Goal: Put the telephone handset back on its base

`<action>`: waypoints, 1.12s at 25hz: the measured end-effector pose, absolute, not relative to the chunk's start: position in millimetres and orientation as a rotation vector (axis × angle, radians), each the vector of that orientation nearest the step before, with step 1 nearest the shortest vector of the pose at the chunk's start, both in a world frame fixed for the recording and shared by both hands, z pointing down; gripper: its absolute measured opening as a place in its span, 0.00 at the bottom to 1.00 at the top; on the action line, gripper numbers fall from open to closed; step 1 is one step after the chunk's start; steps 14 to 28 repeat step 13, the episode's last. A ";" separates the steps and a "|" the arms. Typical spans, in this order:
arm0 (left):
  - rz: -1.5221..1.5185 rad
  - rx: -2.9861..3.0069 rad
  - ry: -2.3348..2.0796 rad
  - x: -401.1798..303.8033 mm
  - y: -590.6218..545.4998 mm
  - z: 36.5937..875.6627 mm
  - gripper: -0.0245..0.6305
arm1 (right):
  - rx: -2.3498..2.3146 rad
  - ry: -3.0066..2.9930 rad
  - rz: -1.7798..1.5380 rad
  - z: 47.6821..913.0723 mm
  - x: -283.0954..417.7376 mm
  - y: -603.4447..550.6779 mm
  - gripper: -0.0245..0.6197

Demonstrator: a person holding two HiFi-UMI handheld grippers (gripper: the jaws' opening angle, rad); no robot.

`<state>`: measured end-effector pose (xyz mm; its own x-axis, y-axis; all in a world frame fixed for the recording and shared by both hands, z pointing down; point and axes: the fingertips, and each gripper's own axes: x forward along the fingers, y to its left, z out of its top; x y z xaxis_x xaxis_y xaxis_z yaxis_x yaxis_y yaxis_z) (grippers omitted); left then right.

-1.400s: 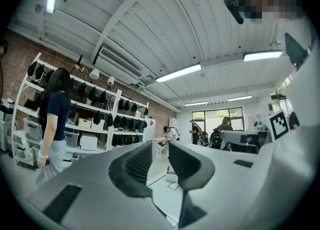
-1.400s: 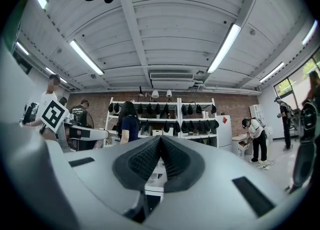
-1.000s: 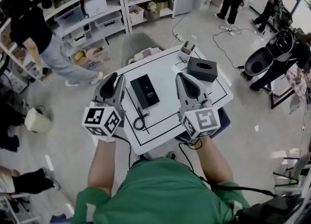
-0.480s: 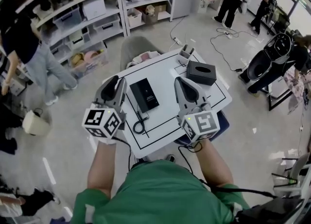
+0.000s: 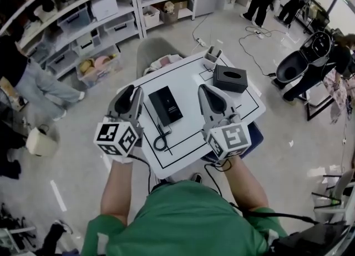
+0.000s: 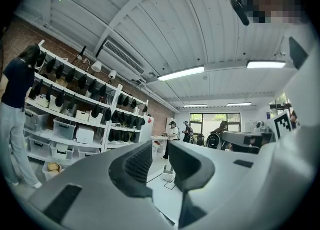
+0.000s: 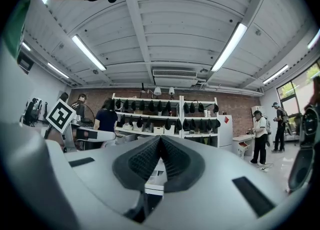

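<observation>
A flat black telephone (image 5: 165,105) lies in the middle of the white table (image 5: 191,144), and I cannot tell its handset apart from its base. Its black cord (image 5: 161,137) loops toward the table's near edge. My left gripper (image 5: 125,97) is held up over the table's left edge, left of the phone. In the left gripper view the left gripper (image 6: 161,166) shows a narrow gap between its pads, with nothing in it. My right gripper (image 5: 209,95) is raised to the right of the phone. In the right gripper view the right gripper (image 7: 159,146) has its pads meeting, empty.
A black tissue box (image 5: 231,78) and a small grey holder (image 5: 212,57) stand at the table's far right. A grey chair (image 5: 161,55) sits behind the table. Shelves (image 5: 111,10) line the back wall. People stand at the left and far right, and cables cross the floor.
Both grippers hold almost the same place. The person by the shelves at the left has walked further left.
</observation>
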<state>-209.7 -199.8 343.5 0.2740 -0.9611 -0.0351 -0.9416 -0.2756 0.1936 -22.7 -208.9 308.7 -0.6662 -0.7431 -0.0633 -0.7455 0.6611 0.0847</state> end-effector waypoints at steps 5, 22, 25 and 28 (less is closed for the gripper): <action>-0.205 2.393 -1.790 -214.1 -199.7 353.7 0.22 | -1.286 2.843 0.156 314.8 -26.6 -207.5 0.07; -0.208 2.390 -1.748 -224.9 -211.7 361.0 0.22 | -1.313 2.834 0.149 318.2 -37.1 -216.3 0.07; -0.208 2.390 -1.748 -224.9 -211.7 361.0 0.22 | -1.313 2.834 0.149 318.2 -37.1 -216.3 0.07; -0.208 2.390 -1.748 -224.9 -211.7 361.0 0.22 | -1.313 2.834 0.149 318.2 -37.1 -216.3 0.07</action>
